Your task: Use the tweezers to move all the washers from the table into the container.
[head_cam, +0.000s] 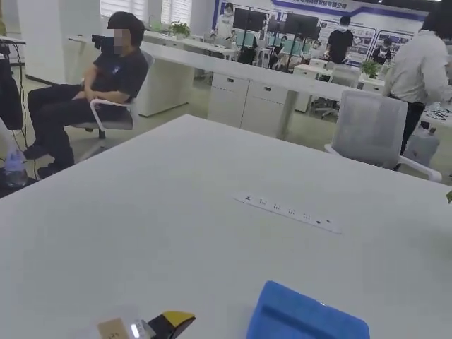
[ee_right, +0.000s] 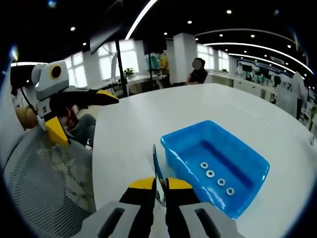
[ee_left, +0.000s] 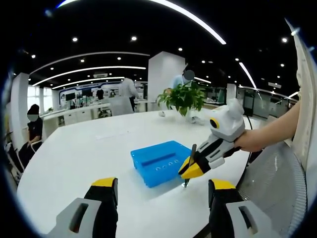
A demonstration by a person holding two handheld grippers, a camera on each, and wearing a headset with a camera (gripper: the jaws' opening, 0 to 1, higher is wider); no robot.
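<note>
Right tool (ee_right: 161, 186) tight on tweezers (ee_right: 155, 163) (left tool (ee_left: 162, 183) agape, empty), four washers (ee_right: 210, 173) in blue container (ee_right: 250, 191)

We list: container (head_cam: 307, 318), near part cut off by the head view's lower edge; a gripper (head_cam: 169, 323), body cut off there, side unclear to us; tweezers (ee_right: 155, 166), lower end hidden between the jaws of the right gripper (ee_right: 162, 184).

The counter (head_cam: 176, 212) is shown in plain white. The container (ee_right: 174, 148) is coloured bright blue, and the washers (ee_right: 210, 173) silver-grey. The fingers (ee_left: 105, 193) of the left gripper (ee_left: 161, 186) and the right gripper (ee_right: 159, 184) are black with yellow tips, on grey bodies. The tweezers (ee_right: 155, 163) are dark.
</note>
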